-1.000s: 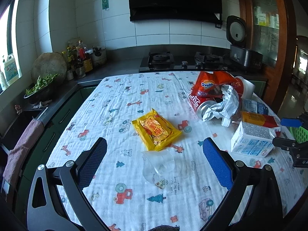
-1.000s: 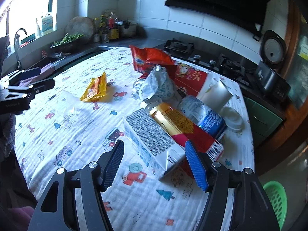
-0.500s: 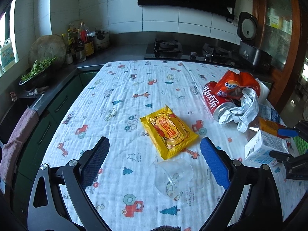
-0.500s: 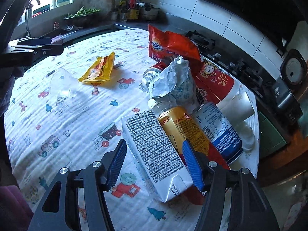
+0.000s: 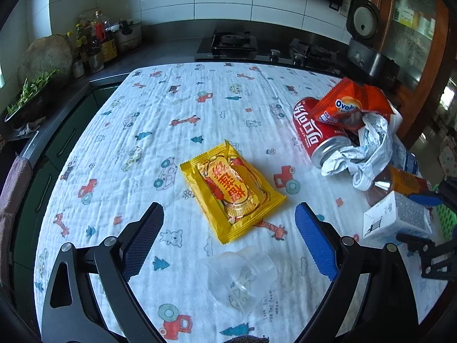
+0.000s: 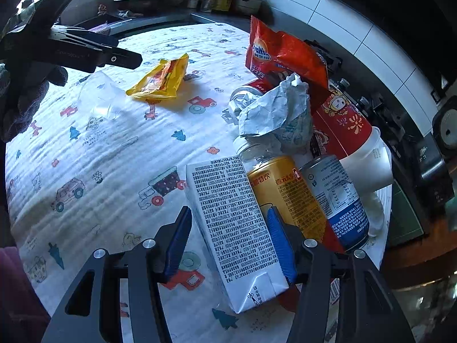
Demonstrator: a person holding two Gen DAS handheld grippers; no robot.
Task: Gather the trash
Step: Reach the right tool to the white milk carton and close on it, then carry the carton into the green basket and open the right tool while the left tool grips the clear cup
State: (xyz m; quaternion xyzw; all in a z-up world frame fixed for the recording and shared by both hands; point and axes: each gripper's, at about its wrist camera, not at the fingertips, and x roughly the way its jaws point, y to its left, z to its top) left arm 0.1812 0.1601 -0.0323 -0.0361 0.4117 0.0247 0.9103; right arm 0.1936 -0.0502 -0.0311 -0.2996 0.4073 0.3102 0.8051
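Note:
Trash lies on a table with a printed white cloth (image 5: 200, 108). My left gripper (image 5: 228, 243) is open; its fingers straddle a yellow snack packet (image 5: 231, 191) and a clear plastic cup (image 5: 240, 274) on its side. My right gripper (image 6: 228, 240) is open with a white milk carton (image 6: 234, 223) lying between its fingers; the right pad touches or nearly touches the carton. The carton also shows in the left wrist view (image 5: 397, 220). Beside it lie a gold can (image 6: 285, 194), a blue-white can (image 6: 340, 197), crumpled paper (image 6: 277, 111), a red cola can (image 5: 317, 131) and an orange Ovaltine bag (image 6: 280, 51).
A large red cup (image 6: 342, 125) lies behind the cans. A green basket (image 5: 445, 220) shows past the table's right edge. Kitchen counter with stove (image 5: 234, 43), bottles (image 5: 97, 40) and a rice cooker (image 5: 365, 37) runs behind the table.
My left gripper has moved forward and down over the yellow packet and clear cup. My right gripper has moved forward so the milk carton now lies between its fingers.

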